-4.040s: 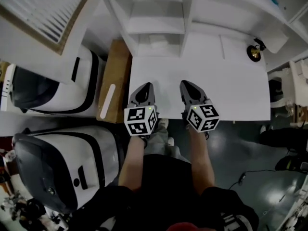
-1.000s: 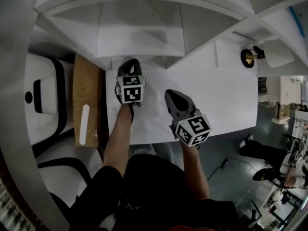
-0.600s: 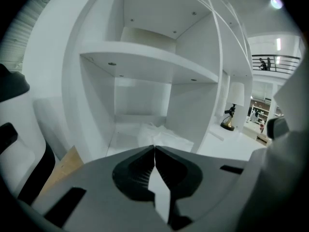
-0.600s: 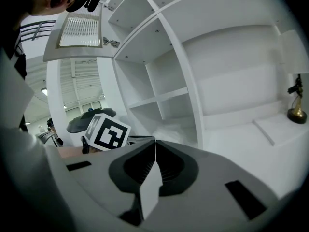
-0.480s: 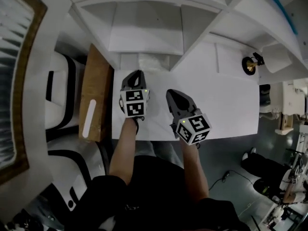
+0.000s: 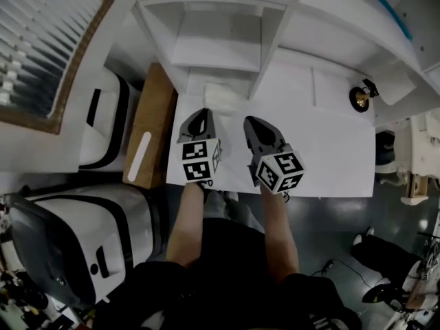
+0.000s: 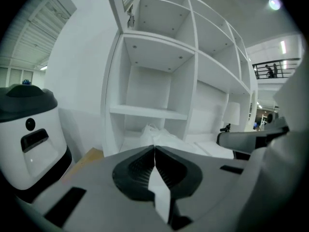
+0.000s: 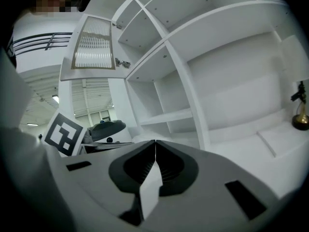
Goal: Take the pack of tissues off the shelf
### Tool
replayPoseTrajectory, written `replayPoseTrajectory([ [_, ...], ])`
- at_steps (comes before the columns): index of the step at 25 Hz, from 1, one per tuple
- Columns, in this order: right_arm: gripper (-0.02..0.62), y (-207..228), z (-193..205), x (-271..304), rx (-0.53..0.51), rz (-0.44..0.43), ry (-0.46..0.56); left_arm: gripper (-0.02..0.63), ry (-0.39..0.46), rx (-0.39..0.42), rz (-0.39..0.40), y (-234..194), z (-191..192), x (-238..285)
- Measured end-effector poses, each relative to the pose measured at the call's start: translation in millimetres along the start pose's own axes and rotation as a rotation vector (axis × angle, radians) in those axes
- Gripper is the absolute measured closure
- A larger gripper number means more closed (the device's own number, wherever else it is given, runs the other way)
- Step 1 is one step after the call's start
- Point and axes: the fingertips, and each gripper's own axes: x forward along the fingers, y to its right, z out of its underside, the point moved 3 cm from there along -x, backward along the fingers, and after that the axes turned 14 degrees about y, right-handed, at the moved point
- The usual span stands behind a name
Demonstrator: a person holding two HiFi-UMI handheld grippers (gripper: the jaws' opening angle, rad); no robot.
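I have both tools over the white bench (image 6: pixel 330 150), side by side in front of the shelf (image 6: pixel 220 47). The left tool (image 6: pixel 199 119) has its jaws pressed together with nothing between them. The right tool (image 6: pixel 251 122) is pressed together too, and empty. The pack of tissues (image 6: pixel 220 92), white and crinkled, lies in the shelf's lowest bay at its open front, just ahead of the left tool's tips and not touching them. The right tool points toward the upright panel on that bay's right side. A small brass-and-black object (image 6: pixel 359 98) stands well off to the right on the bench. A brown board (image 6: pixel 148 126) lies beside the bench's left edge.
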Motion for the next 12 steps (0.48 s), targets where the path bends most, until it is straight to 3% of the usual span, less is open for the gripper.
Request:
replayPoseTrajectory([
  [4, 0.575, -4, -19, -20, -0.021, -0.033, 0.051, 0.592, 0.068, 0.046, 0.009, 24, -25, -31],
  [12, 0.575, -8, -74, -38, -0.092, -0.056, 0.171, 0.592, 0.199, 0.015, 0.048, 52, -78, -64],
])
